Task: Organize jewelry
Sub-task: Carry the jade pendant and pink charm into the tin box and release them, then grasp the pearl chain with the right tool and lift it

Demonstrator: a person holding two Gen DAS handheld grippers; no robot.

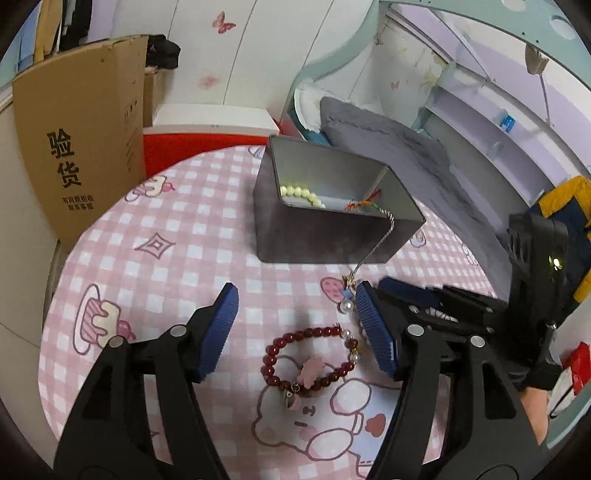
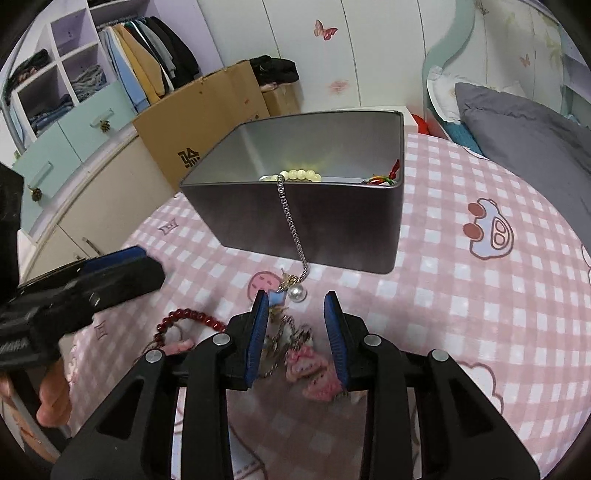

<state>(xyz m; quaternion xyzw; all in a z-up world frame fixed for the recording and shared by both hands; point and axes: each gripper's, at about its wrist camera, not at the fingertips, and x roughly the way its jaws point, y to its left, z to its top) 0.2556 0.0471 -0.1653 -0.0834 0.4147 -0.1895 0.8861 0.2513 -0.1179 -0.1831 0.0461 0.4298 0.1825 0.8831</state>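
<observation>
Silver chain point(image 2: 291, 225) trails limp over the near wall of the grey metal box point(image 2: 258, 221), pearl end on the pink checked desk point(image 2: 461, 295). Light, slithery, snag-prone: best pinched at the pearl cluster. Right gripper point(image 2: 297, 328) straddles those charms, part-open; left gripper point(image 1: 295, 325) spread above the dark-red bead bracelet point(image 1: 310, 360).

a white panelled wall point(image 2: 369, 55) carries pink butterfly stickers point(image 2: 325, 30). to its left an open wardrobe point(image 2: 74, 74) in lilac and mint shows hanging clothes point(image 2: 147, 48) and folded ones in cubbies. a brown cardboard box point(image 1: 85, 129) with black printed characters leans near the wall. a pink checked cloth point(image 2: 461, 295) with cartoon prints covers the surface, with a grey pillow point(image 2: 517, 140) lying at its far edge
</observation>
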